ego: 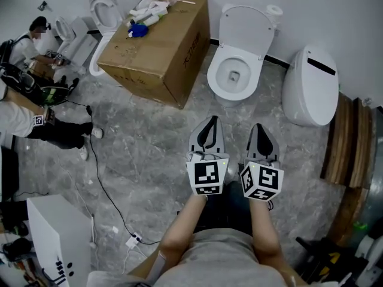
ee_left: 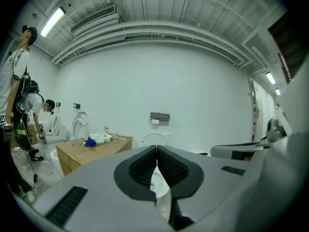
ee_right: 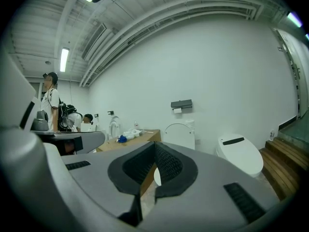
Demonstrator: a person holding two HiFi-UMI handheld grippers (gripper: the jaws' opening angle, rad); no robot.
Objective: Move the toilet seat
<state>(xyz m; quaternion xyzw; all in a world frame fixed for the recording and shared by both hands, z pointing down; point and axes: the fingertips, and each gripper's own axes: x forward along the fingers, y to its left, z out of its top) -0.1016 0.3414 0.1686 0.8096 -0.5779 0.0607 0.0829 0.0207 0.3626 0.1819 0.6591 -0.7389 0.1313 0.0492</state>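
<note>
Looking in the head view, the toilet seat [ego: 230,94] lies on its bowl just right of the cardboard box [ego: 158,43]; the left gripper [ego: 209,124] and right gripper [ego: 260,130] hang well in front of the box. Left gripper view: jaws pressed together, empty. Right gripper view: likewise closed on nothing. The seat is probably stiff, hinged, slippery plastic; pinch its front rim
</note>
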